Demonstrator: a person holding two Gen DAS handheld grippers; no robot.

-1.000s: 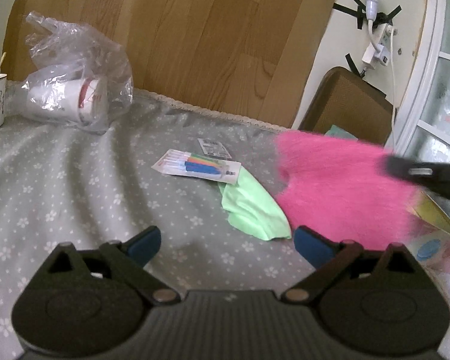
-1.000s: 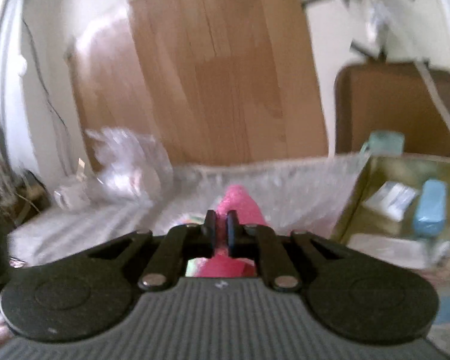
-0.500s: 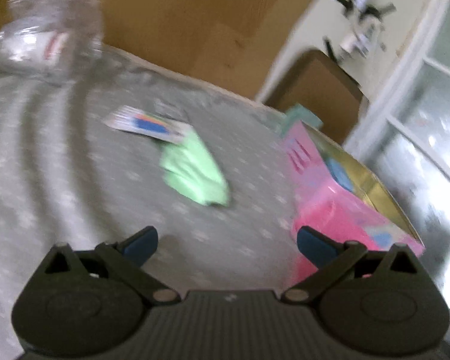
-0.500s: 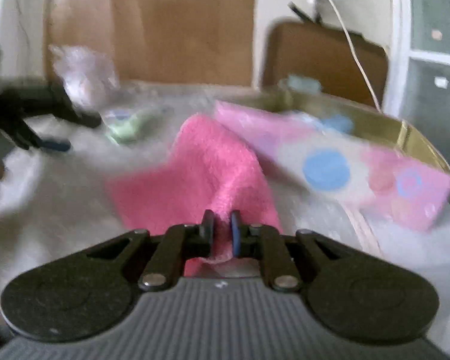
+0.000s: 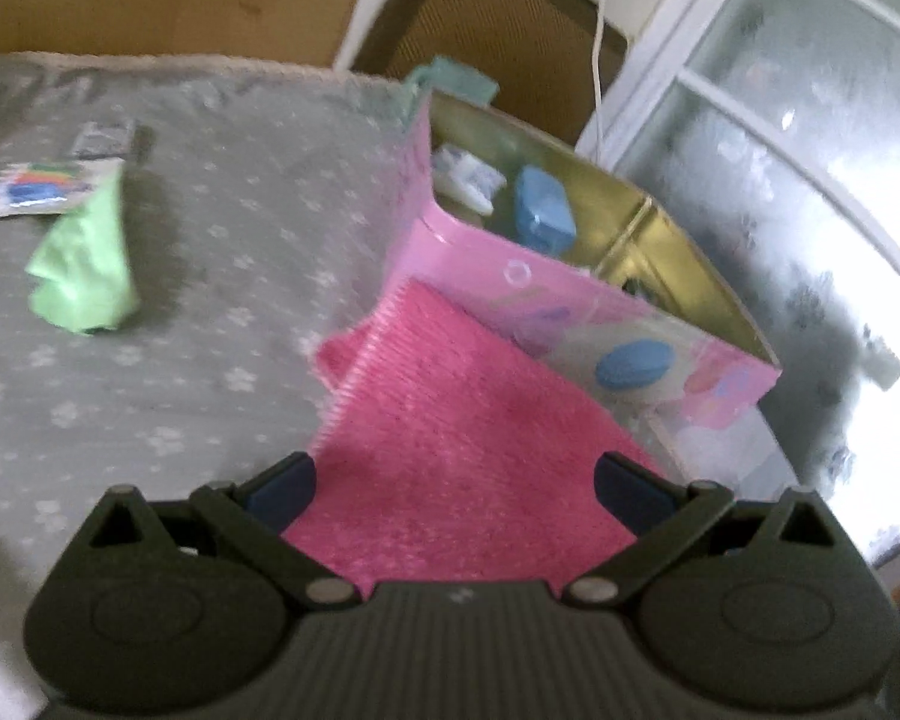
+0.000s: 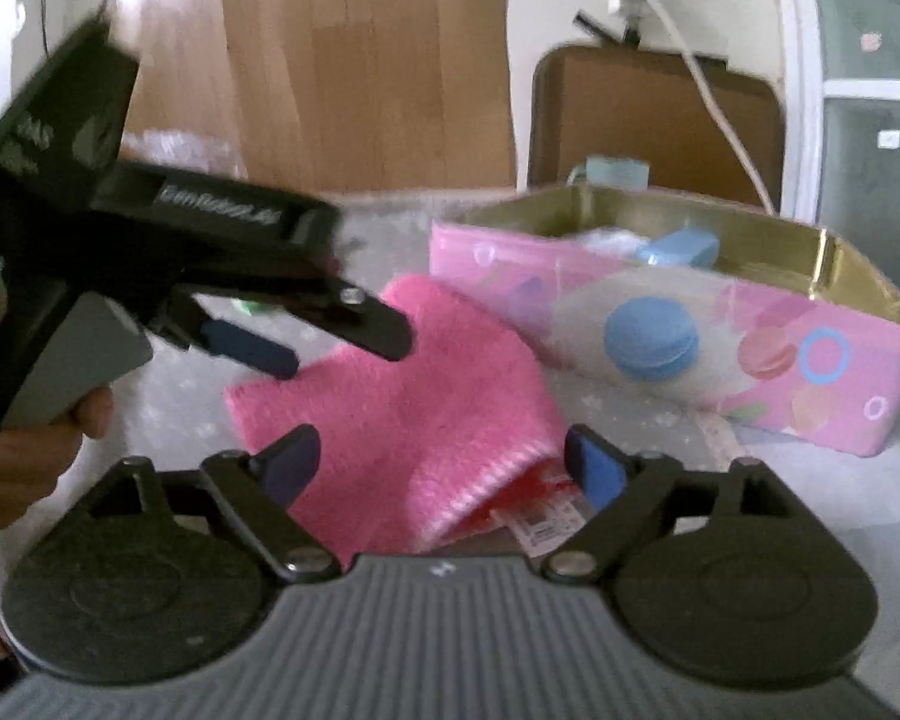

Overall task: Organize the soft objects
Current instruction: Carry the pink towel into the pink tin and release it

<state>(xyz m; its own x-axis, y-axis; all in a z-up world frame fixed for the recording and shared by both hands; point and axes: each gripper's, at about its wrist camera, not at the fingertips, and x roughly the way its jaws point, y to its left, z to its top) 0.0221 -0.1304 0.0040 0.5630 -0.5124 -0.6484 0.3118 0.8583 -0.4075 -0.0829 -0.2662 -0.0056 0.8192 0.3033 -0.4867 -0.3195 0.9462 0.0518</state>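
Note:
A pink fluffy towel [image 5: 450,420] lies on the grey flowered tablecloth [image 5: 150,360], its far edge against the pink box [image 5: 570,300]. It also shows in the right wrist view [image 6: 426,384]. My left gripper [image 5: 453,489] is open and hovers over the towel's near part. In the right wrist view the left gripper [image 6: 324,330] is above the towel's left side. My right gripper [image 6: 444,462] is open and empty, just over the towel's near corner. A green cloth [image 5: 87,264] lies crumpled at the left.
The pink box [image 6: 690,336] has a gold inside and holds a blue case [image 5: 543,216] and white packets [image 5: 468,177]. A pack of pens [image 5: 36,189] lies beside the green cloth. A label [image 6: 540,525] shows under the towel's near edge. A brown chair back [image 5: 498,30] stands behind.
My right gripper carried the pink towel down in front of the box and opened, letting it go. My left gripper swung right and now hovers over the towel.

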